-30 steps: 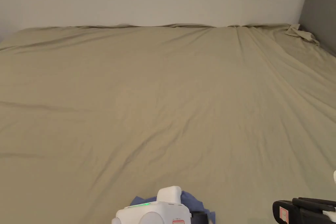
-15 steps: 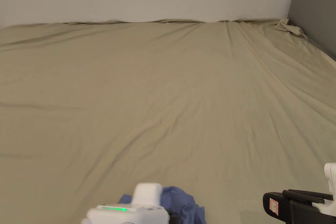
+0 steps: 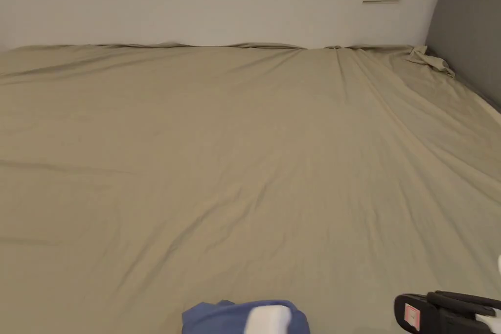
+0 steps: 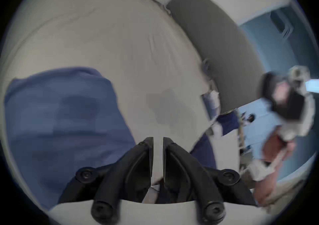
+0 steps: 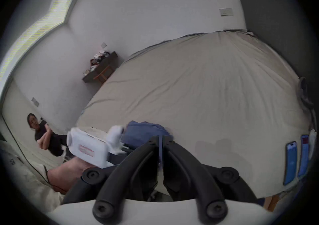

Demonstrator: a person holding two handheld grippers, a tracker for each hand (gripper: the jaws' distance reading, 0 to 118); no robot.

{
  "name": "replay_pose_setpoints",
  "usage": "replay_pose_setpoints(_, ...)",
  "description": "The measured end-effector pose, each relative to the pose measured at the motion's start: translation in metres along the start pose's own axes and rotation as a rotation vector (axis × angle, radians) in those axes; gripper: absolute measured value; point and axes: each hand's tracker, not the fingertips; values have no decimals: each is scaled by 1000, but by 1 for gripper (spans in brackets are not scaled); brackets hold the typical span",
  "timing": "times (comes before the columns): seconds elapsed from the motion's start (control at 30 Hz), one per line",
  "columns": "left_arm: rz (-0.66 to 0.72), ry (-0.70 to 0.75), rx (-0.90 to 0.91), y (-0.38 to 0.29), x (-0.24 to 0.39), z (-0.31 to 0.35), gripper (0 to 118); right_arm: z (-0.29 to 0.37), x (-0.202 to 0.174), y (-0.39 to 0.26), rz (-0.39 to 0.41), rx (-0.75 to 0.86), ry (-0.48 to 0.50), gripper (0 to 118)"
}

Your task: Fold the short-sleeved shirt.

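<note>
Left tongs (image 4: pixel 157 140): jaws nearly together, a thin gap between, gripping nothing visible; shirt just beside them.
Right tongs (image 5: pixel 160 138): jaws nearly together, empty (a sliver of blue behind the gap).
Shirt (image 3: pixel 215 318): one, blue, bunched at the near edge of the bed (image 3: pixel 254 154).
Risk: grabbing the bunch blind could catch several layers, so it lifts as a lump.
Count: two tongs, one shirt, one bed.
</note>
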Motion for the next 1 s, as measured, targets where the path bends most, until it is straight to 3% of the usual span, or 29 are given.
replay_pose_setpoints(0.03, 22, -9, 35, 0, -10, 26, 12, -11, 1, 0, -6, -11, 72, 5)
replay_pose_setpoints(0.13, 41, 156, 144, -1, -44, 96, 12, -60, 3, -4, -58, -89, 258, 5)
replay_pose_setpoints(0.23, 109, 286, 193, -7, -82, 138, 12, -120, 12, -16, -71, -202, 319, 5)
replay_pose_setpoints(0.33, 244, 248, 243, -17, -110, 156, 12, -172, 26, -31, -116, -332, 268, 5)
replay_pose_setpoints(0.4, 263, 236, 246, -20, -116, 154, 12, -199, 42, -45, -147, -432, 177, 5)
replay_pose_setpoints(0.47, 276, 247, 236, -19, -120, 146, 12, -221, 56, -63, -23, -537, -102, 5)
replay_pose_setpoints(0.5, 283, 252, 232, -18, -122, 141, 15, -215, 65, -62, -64, -478, 16, 5)
replay_pose_setpoints(0.53, 291, 253, 230, -17, -124, 135, 45, -205, 71, -52, -166, -430, 126, 5)
replay_pose_setpoints(0.57, 292, 256, 224, -16, -125, 128, 95, -205, 76, -51, -178, -461, 68, 5)
replay_pose_setpoints(0.6, 281, 266, 180, -14, -126, 118, 118, -204, 79, -53, -207, -462, 73, 5)
replay_pose_setpoints(0.73, 248, 199, 101, -13, -126, 72, 118, -208, 94, -57, -303, -466, 159, 5)
replay_pose_setpoints(0.9, 272, 173, 7, -7, -121, 15, 118, -209, 105, -58, -315, -474, 197, 5)
replay_pose_setpoints(0.97, 261, 97, 67, -5, -108, 11, 109, -209, 108, -58, -329, -476, 210, 5)
replay_pose_setpoints(1.0, 313, 66, 68, -3, -104, 10, 92, -209, 107, -59, -336, -476, 209, 5)
